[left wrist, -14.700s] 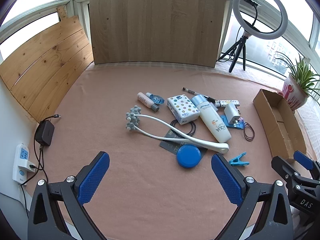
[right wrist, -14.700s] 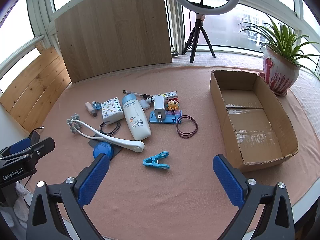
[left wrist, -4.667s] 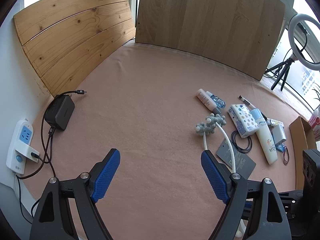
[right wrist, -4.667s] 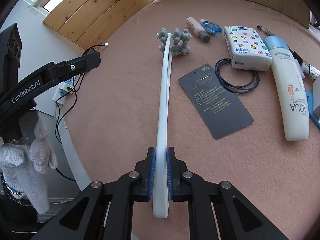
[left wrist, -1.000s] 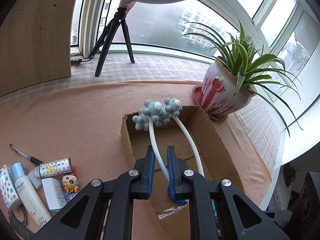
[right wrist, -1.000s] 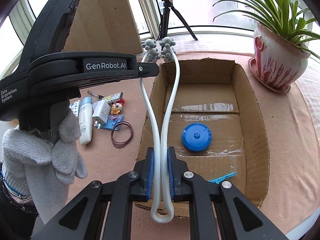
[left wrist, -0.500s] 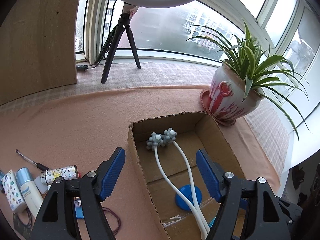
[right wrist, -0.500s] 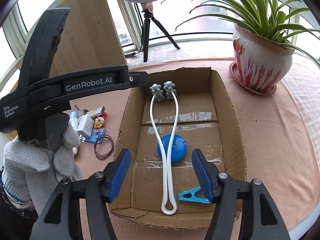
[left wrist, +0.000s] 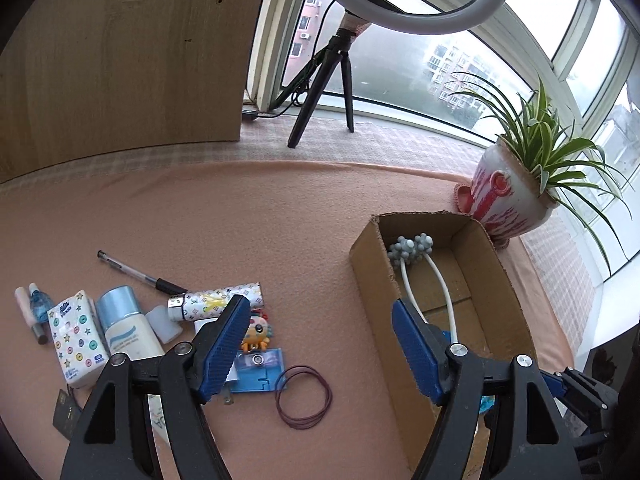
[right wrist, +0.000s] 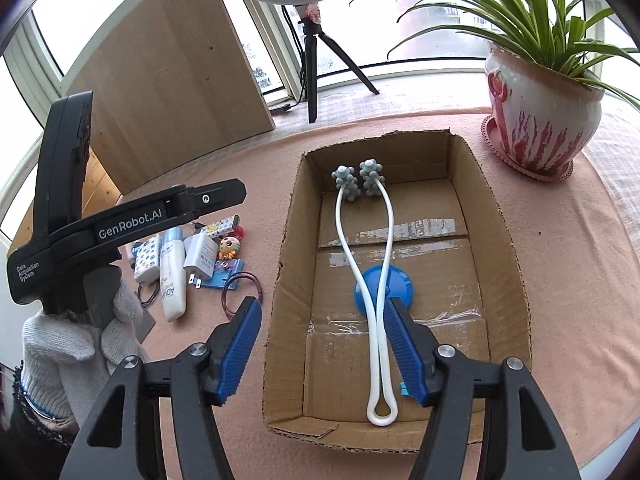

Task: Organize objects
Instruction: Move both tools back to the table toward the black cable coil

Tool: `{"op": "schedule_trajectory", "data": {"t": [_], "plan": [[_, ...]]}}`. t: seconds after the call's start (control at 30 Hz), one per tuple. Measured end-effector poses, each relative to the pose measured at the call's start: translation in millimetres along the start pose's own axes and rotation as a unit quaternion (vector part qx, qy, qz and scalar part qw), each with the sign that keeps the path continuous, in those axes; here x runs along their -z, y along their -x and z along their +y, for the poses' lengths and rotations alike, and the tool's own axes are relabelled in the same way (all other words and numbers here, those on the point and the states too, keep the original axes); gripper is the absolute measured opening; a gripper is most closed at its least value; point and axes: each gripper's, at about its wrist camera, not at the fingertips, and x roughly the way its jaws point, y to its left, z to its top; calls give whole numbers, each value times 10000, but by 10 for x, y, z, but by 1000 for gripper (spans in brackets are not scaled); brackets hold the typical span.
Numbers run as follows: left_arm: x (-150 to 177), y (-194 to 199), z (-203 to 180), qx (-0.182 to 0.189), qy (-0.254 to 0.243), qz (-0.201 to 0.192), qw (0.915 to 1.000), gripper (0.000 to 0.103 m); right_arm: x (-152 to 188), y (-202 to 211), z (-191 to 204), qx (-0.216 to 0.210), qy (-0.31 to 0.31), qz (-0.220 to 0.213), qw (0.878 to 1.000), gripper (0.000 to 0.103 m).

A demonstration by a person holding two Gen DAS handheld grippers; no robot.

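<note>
Your left gripper (left wrist: 320, 344) has its fingers spread wide with nothing between them. Only its view shows the pen (left wrist: 136, 272) and the patterned tube (left wrist: 218, 303) on the pink cloth (left wrist: 240, 208), left of the cardboard box (left wrist: 372, 280).

Your right gripper (right wrist: 322, 354) is also spread and pinching nothing. Its view alone shows the box floor: the white massager (right wrist: 378, 332) lies lengthwise inside, across a blue round lid (right wrist: 402, 286). There you can read "GenRobot.AI" and "Data Acquisition System" on the left tool, and "AQUA" on the lotion bottle (right wrist: 174, 276). The plant pot (right wrist: 540, 120) stands right of the box.
</note>
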Motion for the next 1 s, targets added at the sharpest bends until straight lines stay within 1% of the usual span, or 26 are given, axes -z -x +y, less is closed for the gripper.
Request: {"op": "schedule_trajectory", "data": {"t": [0.3, 0.47, 0.6, 0.7, 0.8, 0.93, 1.0], "plan": [[309, 385, 934, -573, 505, 6, 9971, 76, 6, -115, 439, -359, 201, 51, 9991, 60], [498, 536, 1405, -843, 688, 111, 9940, 76, 55, -239, 735, -553, 407, 223, 9974, 60], [628, 594, 1721, -984, 815, 218, 9916, 76, 69, -376, 925, -708, 434, 400, 9957, 59], [709, 563, 1884, -1053, 829, 360, 9903, 70, 74, -493, 1071, -785, 500, 516, 9943, 58], [766, 474, 1985, -1120, 743, 538, 9895, 66, 72, -610, 1209, -798, 572, 611, 9933, 55], [784, 310, 2042, -1091, 638, 758, 9891, 55, 50, -716, 1307, -719, 587, 649, 9936, 52], [782, 242, 2028, -1096, 509, 817, 9893, 52, 24, -764, 1318, -657, 553, 657, 9941, 52]]}}
